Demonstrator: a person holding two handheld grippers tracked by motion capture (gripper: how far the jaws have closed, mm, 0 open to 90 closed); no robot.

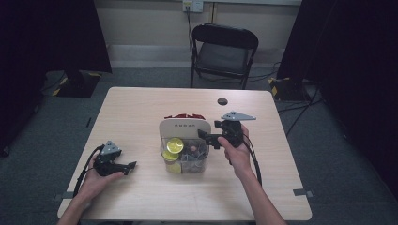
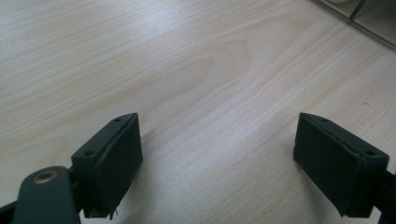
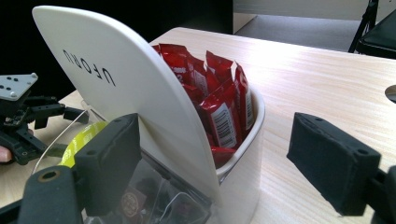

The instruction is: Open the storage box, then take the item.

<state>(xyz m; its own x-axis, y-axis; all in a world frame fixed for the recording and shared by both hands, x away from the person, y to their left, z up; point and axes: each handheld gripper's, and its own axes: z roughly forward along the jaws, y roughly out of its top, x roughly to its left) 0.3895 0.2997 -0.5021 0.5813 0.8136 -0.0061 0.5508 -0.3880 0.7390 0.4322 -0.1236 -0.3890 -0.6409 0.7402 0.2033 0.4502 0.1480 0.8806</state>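
The step in hand looks like an approach: the right gripper hovers at the right side of the white plastic desk organiser with a clear front compartment, which stands near the middle of the pale wooden table. Its jaws are spread wide with nothing between the pads. The left gripper rests low over the near left part of the table, well apart from the organiser, its jaws also spread and empty.

I judge the next move to be a reach into one compartment. That calls for lining the open jaws over the rim, lowering them around a single item, and closing without tipping the light container.

The high view gives the layout: the clear near section holds yellow round tape-like rolls and small dark bits, and the red packets show as a strip behind the tall white divider. The right gripper view shows what that hides: the glossy red foil sachets with barcodes stand upright, packed tight in the far white cup, just behind the curved divider. The left gripper view adds bare wood grain between its jaws.
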